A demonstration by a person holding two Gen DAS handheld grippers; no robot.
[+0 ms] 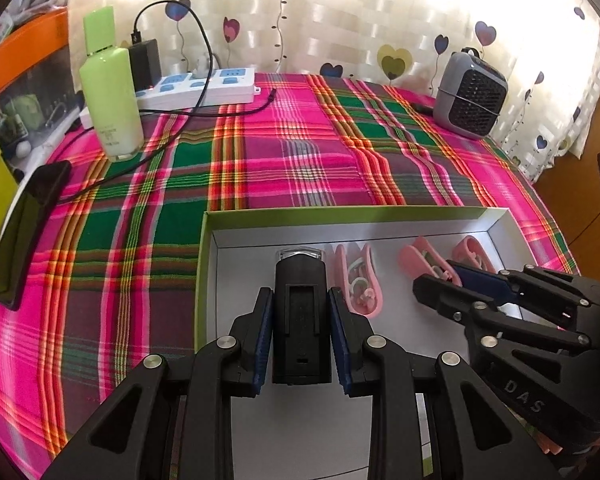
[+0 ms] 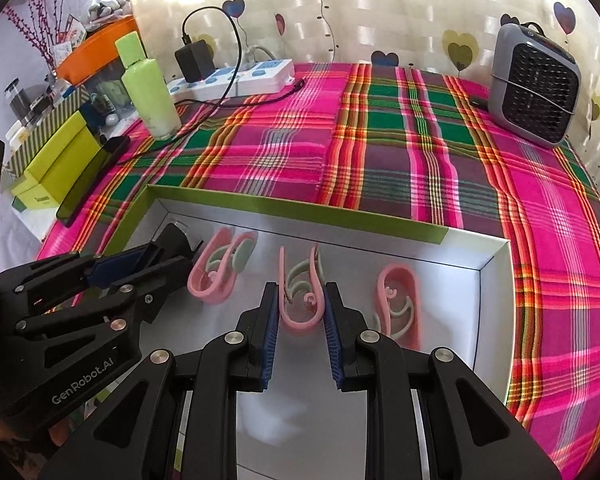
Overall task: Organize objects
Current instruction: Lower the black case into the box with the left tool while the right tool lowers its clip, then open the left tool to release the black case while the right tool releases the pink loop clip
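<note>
While over box (image 1: 204, 264), claws grip plastic items

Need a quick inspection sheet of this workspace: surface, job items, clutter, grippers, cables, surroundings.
Surface: plaid cloth covers the table.
Job's things: shallow green-edged box holds three pink clips; black device at its left end, then left clip, middle clip, right clip.
Clutter: green bottle, power strip, phone, small grey fan.
Grippers: left gripper shut on the black device; right gripper shut on the middle clip.
Cables: black cable runs from the charger across the cloth.
Surroundings: heart-print curtain behind; boxes and an orange bin at left.
</note>
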